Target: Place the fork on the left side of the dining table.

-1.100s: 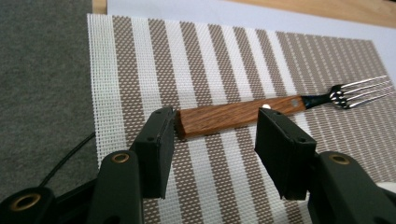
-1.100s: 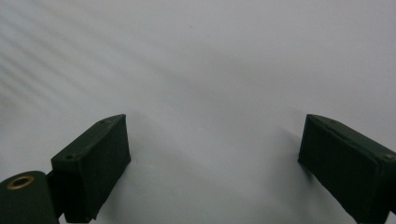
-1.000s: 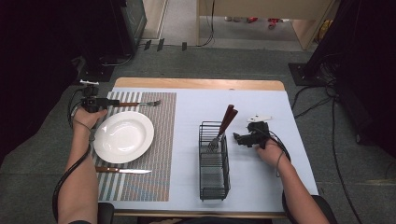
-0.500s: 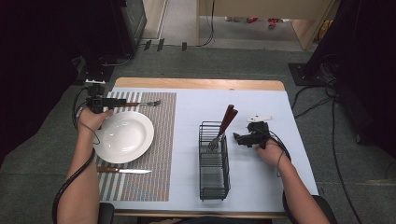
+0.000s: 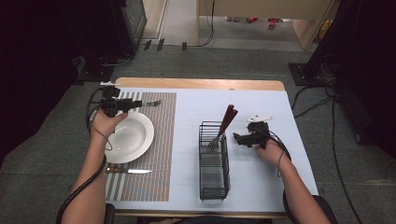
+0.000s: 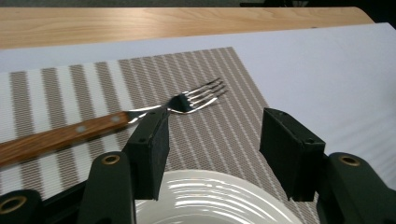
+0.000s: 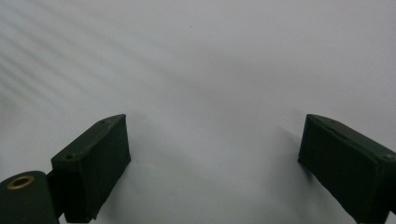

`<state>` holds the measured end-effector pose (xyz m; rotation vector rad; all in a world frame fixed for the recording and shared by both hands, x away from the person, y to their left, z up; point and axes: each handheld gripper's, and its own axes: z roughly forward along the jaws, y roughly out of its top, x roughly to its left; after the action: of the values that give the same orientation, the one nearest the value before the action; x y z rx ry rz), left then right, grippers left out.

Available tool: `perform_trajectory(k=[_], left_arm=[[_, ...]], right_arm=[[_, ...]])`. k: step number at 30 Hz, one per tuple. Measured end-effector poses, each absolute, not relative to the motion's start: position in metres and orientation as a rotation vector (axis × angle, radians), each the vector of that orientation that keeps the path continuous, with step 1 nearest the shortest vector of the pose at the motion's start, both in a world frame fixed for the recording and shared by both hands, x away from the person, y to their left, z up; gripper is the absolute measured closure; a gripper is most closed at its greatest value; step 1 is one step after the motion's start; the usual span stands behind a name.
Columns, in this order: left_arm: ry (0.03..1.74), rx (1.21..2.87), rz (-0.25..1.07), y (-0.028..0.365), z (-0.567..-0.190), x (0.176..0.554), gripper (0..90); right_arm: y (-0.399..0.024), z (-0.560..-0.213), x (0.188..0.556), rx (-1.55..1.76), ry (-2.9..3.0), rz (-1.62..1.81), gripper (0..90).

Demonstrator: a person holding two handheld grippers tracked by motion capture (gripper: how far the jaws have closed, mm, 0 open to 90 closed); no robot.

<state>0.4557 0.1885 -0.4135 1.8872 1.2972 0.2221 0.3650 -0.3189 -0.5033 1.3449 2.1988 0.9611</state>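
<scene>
Left gripper [image 6: 212,154]: your jaws have just been opening, nothing between them, above the plate [image 6: 210,198].
Fork [image 6: 116,123]: lies on the striped placemat [image 6: 219,140].
Right gripper [image 7: 212,168]: your jaws stand apart, empty.

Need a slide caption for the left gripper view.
Open hand-held gripper above white plate, wooden-handled fork on striped placemat.

Fork [image 6: 116,122] handle cut off at frame edge, L.

Bare forearms, black grippers [image 5: 122,105] with blocky matte pads [image 6: 150,150] (brass rivets), thin black cables [image 5: 88,184] trailing.
</scene>
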Motion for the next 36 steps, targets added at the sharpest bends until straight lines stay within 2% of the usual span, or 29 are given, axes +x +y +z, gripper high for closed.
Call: perform_trajectory(k=[12,24,27,36], left_arm=[[1.216,1.928,0.245,0.137,-0.421,0.430,36.2],[1.092,1.999,0.149,0.076,-0.439,0.409,31.0],[1.069,2.011,0.098,0.064,-0.445,0.406,30.1],[0.973,2.074,0.053,0.035,-0.460,0.396,27.4]], right_arm=[[-0.319,-0.503,0.365,1.342,2.199,0.960,8.1],[-0.319,-0.503,0.365,1.345,2.200,0.961,8.1],[-0.319,-0.503,0.365,1.345,2.200,0.961,8.1],[-0.319,-0.503,0.365,1.344,2.200,0.961,8.1]])
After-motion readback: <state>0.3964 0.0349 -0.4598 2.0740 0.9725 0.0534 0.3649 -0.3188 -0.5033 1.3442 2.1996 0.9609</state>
